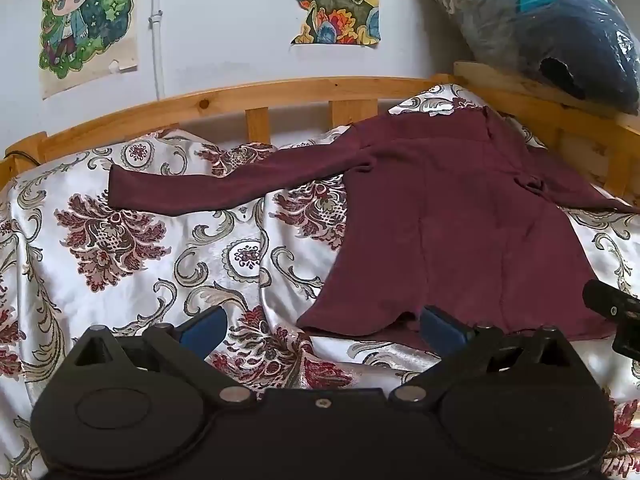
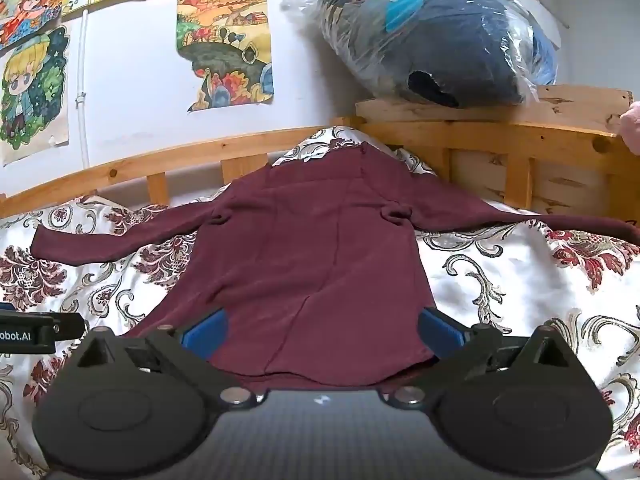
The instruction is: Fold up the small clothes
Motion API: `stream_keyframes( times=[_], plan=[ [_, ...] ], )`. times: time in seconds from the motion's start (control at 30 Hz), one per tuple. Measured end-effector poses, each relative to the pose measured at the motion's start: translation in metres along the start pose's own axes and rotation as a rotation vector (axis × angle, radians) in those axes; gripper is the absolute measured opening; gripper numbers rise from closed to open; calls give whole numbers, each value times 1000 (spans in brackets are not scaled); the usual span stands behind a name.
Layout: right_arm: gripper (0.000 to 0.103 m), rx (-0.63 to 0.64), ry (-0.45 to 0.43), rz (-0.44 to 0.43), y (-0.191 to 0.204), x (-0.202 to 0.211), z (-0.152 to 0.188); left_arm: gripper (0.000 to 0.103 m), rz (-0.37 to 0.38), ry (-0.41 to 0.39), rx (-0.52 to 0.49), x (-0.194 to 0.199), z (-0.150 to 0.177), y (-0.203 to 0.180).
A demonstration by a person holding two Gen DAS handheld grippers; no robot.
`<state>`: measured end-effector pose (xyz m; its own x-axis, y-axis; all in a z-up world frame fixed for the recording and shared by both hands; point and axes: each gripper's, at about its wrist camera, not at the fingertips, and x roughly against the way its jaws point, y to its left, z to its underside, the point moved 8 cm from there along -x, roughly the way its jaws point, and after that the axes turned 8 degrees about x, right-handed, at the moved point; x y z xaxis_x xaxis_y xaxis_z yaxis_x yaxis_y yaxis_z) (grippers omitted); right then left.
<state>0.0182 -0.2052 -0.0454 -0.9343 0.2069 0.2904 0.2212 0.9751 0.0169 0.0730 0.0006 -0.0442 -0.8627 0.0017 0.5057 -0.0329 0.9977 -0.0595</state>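
A maroon long-sleeved top [image 1: 452, 216] lies spread flat on the patterned bedspread [image 1: 132, 240], neck toward the headboard, both sleeves stretched out sideways. In the right wrist view the top [image 2: 304, 256] fills the middle. My left gripper [image 1: 322, 326] is open and empty, over the bedspread at the hem's left corner. My right gripper [image 2: 322, 328] is open and empty, its blue fingers [image 2: 204, 332] spread over the hem's middle. Part of the right gripper shows at the right edge of the left wrist view [image 1: 616, 312].
A wooden bed rail [image 1: 256, 100] runs along the far side of the bed, with a higher wooden headboard [image 2: 520, 136] on the right. A plastic-wrapped bundle [image 2: 440, 40] sits on the headboard. Posters [image 1: 84, 20] hang on the white wall.
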Motion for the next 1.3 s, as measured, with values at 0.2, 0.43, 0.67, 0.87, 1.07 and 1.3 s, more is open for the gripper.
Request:
stream_keyframes(
  times=[0.2, 0.43, 0.67, 0.87, 1.07, 1.3],
  plan=[
    [103, 3, -1, 0, 0, 0, 1, 102, -4, 3, 12, 0, 0, 2],
    [103, 7, 9, 0, 0, -2, 2, 102, -6, 13, 22, -1, 0, 3],
    [103, 8, 13, -1, 0, -2, 2, 102, -6, 14, 22, -1, 1, 3],
    [103, 11, 18, -5, 1, -3, 2, 102, -6, 15, 22, -1, 1, 4],
    [103, 9, 20, -2, 1, -3, 2, 102, -3, 18, 20, -1, 1, 3],
    [103, 8, 20, -3, 1, -4, 2, 102, -1, 16, 16, 0, 1, 2]
  ],
)
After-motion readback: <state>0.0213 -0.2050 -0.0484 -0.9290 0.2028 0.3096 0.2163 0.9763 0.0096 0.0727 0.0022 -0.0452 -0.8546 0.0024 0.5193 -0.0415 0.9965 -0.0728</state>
